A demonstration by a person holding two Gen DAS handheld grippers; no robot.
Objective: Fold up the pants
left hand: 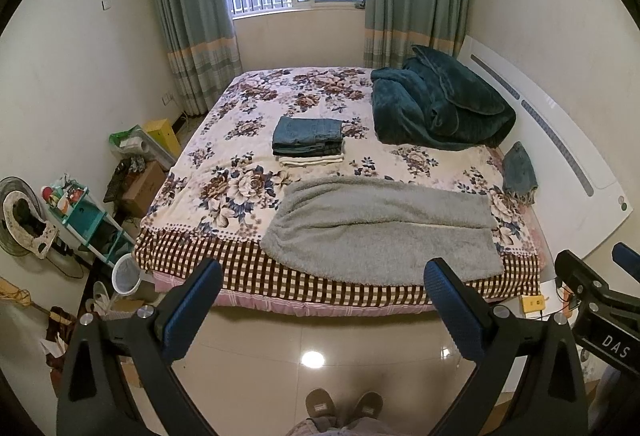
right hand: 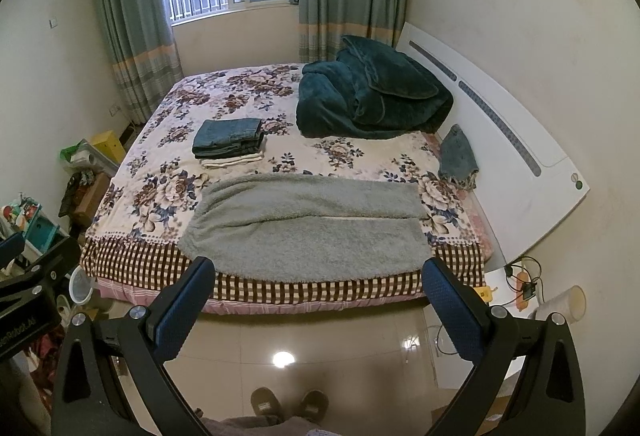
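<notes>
Grey fleece pants [left hand: 380, 228] [right hand: 308, 224] lie spread flat across the near edge of the bed, waistband to the left, both legs running right. My left gripper [left hand: 324, 272] hangs open over the floor in front of the bed, short of the pants and holding nothing. My right gripper [right hand: 320, 270] is open too, its blue pads at the level of the pants' near hem, nothing between them. The right gripper's body [left hand: 600, 296] shows at the right edge of the left wrist view.
A stack of folded jeans and a cream garment [left hand: 308, 142] [right hand: 230, 144] sits mid-bed on the floral blanket [left hand: 240, 140]. A dark teal quilt [left hand: 436, 104] is heaped by the white headboard [left hand: 560, 140]. Clutter lines the left wall. A person's slippers [left hand: 344, 406] stand on the tiled floor.
</notes>
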